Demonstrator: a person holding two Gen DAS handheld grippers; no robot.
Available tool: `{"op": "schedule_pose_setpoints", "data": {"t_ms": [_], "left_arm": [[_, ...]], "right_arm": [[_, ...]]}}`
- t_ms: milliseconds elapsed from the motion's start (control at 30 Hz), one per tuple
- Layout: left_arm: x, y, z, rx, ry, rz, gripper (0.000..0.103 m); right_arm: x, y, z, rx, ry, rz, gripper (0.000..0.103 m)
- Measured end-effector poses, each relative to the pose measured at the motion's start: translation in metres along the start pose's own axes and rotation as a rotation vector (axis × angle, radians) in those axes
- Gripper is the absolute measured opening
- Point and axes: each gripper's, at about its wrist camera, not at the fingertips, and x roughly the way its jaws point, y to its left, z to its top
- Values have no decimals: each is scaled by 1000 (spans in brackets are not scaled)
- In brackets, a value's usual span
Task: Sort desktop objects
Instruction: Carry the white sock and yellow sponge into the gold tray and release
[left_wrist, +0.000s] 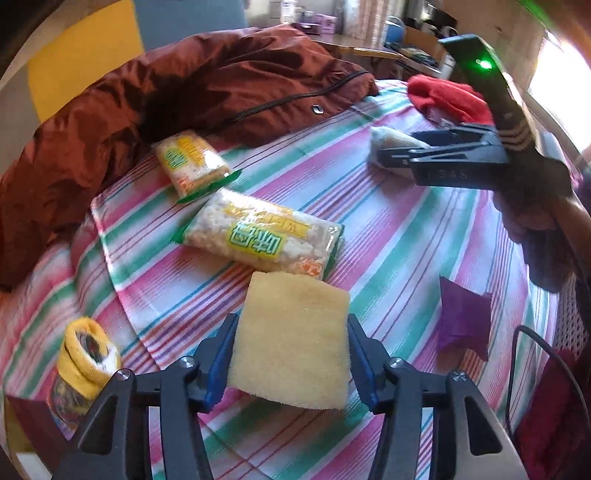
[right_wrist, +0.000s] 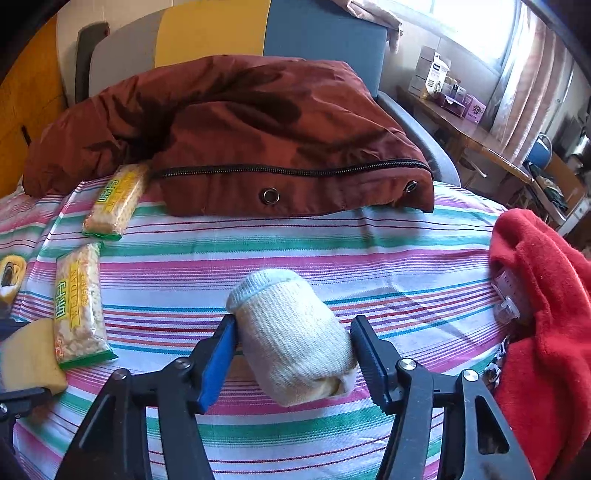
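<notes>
A yellow sponge (left_wrist: 291, 339) sits between the fingers of my left gripper (left_wrist: 290, 332), and both pads press on its side edges just above the striped cloth (left_wrist: 399, 236). In the right wrist view a rolled cream sock (right_wrist: 291, 332) lies on the cloth with my right gripper (right_wrist: 291, 336) closed around it, pads against both sides. The left wrist view shows that right gripper (left_wrist: 395, 149) at the upper right, on the same cream sock (left_wrist: 388, 138). The sponge (right_wrist: 29, 350) shows again at the left edge of the right wrist view.
Two snack packs (left_wrist: 192, 162) (left_wrist: 258, 236) lie left of centre. A rust-brown jacket (right_wrist: 240, 129) covers the far side. A red cloth (right_wrist: 546, 295) is heaped at the right, a purple cloth (left_wrist: 461, 317) lies near it, and a yellow rolled sock (left_wrist: 88, 354) sits at the near left.
</notes>
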Motion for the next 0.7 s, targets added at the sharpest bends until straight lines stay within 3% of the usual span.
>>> {"op": "schedule_pose_setpoints", "data": {"t_ms": [233, 700], "left_arm": [[-5, 2, -6, -87, -26, 17, 54], [-54, 18, -34, -243, -136, 30, 54]], "right_arm": [[-10, -4, 2, 38, -28, 13, 61], [-19, 10, 1, 60, -37, 88, 61]]}}
